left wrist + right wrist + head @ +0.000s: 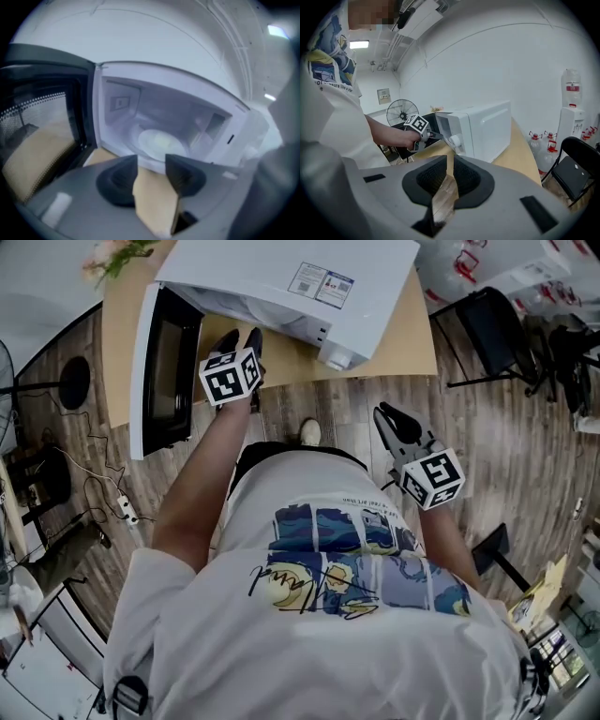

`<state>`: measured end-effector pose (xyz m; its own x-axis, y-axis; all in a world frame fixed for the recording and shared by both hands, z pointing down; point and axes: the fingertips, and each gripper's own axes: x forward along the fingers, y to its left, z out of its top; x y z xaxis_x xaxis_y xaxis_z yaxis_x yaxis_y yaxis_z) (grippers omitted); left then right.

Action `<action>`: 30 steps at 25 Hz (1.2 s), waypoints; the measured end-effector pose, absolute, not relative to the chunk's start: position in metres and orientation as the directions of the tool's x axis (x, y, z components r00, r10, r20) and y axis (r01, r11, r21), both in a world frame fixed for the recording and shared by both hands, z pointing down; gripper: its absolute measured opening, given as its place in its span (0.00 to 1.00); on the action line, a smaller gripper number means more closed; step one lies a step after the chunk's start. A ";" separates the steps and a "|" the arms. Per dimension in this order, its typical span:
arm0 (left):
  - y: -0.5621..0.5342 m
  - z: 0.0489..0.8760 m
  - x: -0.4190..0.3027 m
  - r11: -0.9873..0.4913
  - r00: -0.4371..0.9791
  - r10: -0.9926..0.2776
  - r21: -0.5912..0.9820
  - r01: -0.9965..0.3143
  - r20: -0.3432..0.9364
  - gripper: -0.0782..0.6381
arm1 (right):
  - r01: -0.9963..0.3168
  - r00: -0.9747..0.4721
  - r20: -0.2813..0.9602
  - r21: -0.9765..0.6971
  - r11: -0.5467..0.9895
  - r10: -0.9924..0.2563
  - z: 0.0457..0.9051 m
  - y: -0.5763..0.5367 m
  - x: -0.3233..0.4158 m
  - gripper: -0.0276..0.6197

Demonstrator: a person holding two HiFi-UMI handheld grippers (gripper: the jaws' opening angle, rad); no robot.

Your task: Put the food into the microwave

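The white microwave (pixel 281 277) stands on a wooden table (pixel 412 343) with its dark door (pixel 169 362) swung open to the left. In the left gripper view a pale round dish (pixel 159 142) lies on the cavity floor; what it holds is too blurred to tell. My left gripper (pixel 241 338) (pixel 152 161) hangs just in front of the opening, jaws open, nothing between them. My right gripper (pixel 386 416) (pixel 449 161) is held back over the floor at the right, away from the table. Its jaws are all but together and empty. Its view shows the microwave (pixel 483 126) from the side.
A black chair (pixel 492 329) stands right of the table and a floor fan (pixel 73 381) to its left, with cables and a power strip (pixel 122 507) on the wooden floor. The right gripper view shows a water dispenser (pixel 571 108) and water bottles (pixel 539 145) by the wall.
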<state>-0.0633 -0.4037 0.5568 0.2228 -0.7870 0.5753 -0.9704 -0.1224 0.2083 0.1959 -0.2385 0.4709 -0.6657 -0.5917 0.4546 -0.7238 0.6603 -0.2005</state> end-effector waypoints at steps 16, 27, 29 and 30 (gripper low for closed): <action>-0.327 0.522 -0.058 -0.350 0.422 -0.748 0.236 -0.907 0.512 0.37 | -0.712 -0.668 0.455 -0.158 0.684 -0.590 0.452 -0.205 0.119 0.10; -0.308 0.497 -0.109 -0.449 0.506 -0.767 0.233 -0.863 0.396 0.37 | -0.736 -0.636 0.461 -0.122 0.666 -0.619 0.440 -0.167 0.082 0.10; -0.307 0.491 -0.116 -0.476 0.524 -0.767 0.221 -0.852 0.371 0.38 | -0.740 -0.631 0.461 -0.115 0.663 -0.624 0.438 -0.160 0.076 0.10; -0.307 0.488 -0.118 -0.491 0.533 -0.764 0.209 -0.846 0.363 0.39 | -0.743 -0.628 0.460 -0.111 0.660 -0.628 0.437 -0.157 0.073 0.10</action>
